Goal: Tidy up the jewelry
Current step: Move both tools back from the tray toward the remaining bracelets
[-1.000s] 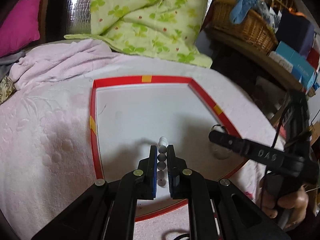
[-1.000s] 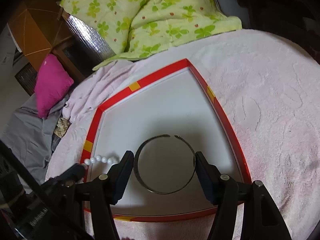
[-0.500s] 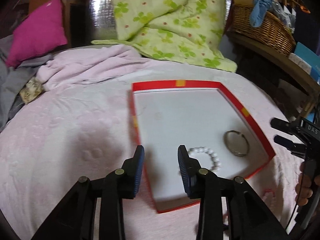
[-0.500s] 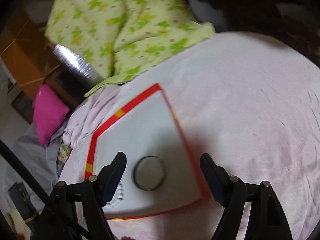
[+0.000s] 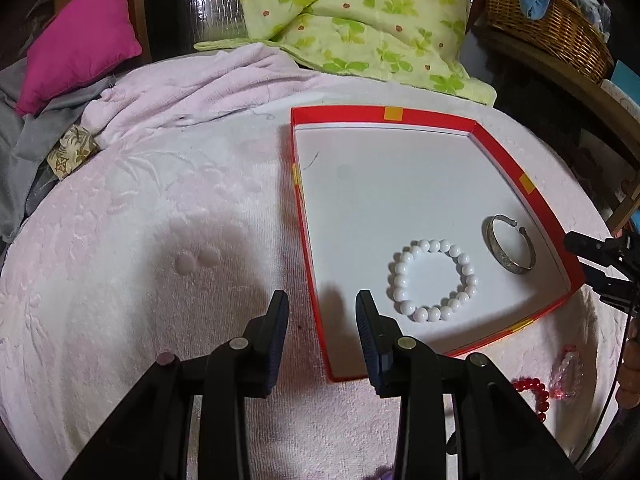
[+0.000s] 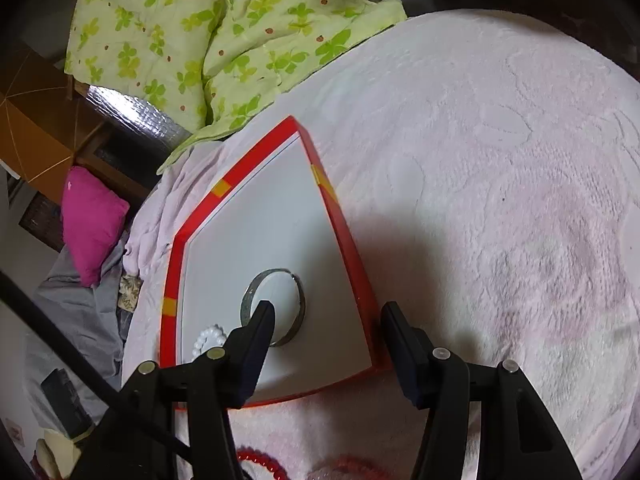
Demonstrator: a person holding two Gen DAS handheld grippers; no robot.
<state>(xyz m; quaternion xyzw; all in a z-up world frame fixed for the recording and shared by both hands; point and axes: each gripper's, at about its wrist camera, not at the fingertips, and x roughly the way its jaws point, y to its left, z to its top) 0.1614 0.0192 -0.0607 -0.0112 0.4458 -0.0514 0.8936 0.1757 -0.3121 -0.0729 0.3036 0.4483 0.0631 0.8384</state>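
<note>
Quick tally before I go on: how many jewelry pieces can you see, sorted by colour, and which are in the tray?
White bead bracelet: 1, in the red-rimmed tray
Silver bangle: 1, in the tray
Red bead bracelet: 1, on the pink blanket, outside the tray
Pink translucent bracelet: 1, outside the tray
Total: 4 pieces, 2 in the tray

Left gripper [image 5: 322, 312]: jaws part open, empty, angled down. Right gripper [image 6: 328, 326]: jaws just been closing, nothing between them.
</note>
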